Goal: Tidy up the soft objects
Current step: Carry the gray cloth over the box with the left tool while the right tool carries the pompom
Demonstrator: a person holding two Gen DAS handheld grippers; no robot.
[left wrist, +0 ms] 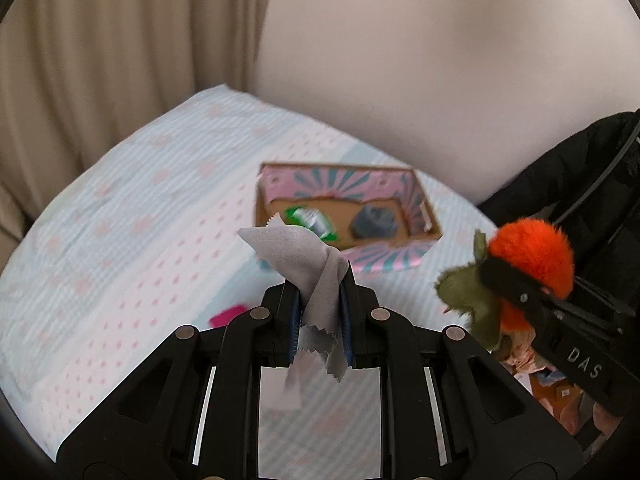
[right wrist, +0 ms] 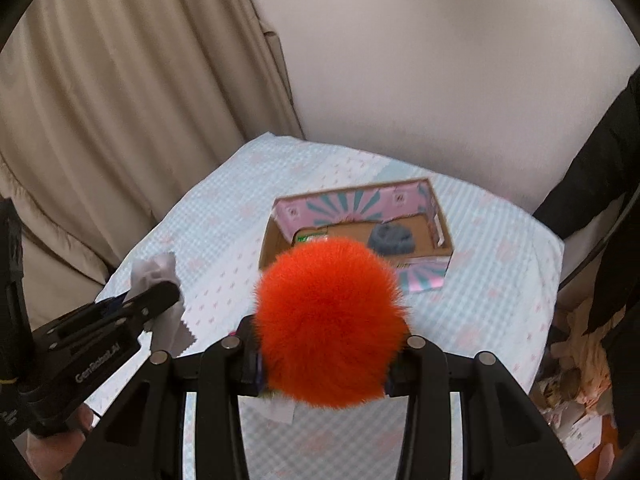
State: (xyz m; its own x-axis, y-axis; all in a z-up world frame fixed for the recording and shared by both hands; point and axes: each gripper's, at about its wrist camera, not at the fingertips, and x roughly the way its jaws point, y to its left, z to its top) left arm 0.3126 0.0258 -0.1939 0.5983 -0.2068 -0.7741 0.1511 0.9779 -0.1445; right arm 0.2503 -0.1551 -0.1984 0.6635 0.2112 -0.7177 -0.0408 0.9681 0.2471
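Both grippers hang above the bed (left wrist: pixel 120 208) with a load each, and the cardboard box (right wrist: pixel 442 236) with the pink-and-teal printed walls lies ahead of them on the bedspread, well apart from both. The left gripper (left wrist: pixel 320 300) has its fingers pressed onto a grey cloth (left wrist: pixel 296 256) with pinked edges, which sticks up above the tips and trails down behind them; the right gripper (right wrist: pixel 324 356) pinches a fluffy orange plush toy (right wrist: pixel 328 320) with a green leafy part, seen best from the left wrist camera. Inside the box already lie a grey woolly ball (right wrist: pixel 390 238) and a green-and-white packet (left wrist: pixel 312 222). The step in hand looks to be carrying these two to the box. To do it well, bring one gripper at a time over the open top — the box is narrow for both — lower until the item is below the wall, then release so the light cloth does not drift out; the cloth's hanging tail should clear the near wall first. A pink thing (left wrist: pixel 226 316) lies on the bed near the left gripper, seemingly yet to be gathered. Readable writing: "DAS" on the right gripper's body and "GenRobot.AI" on the left's; the packet's print is too blurred to read.
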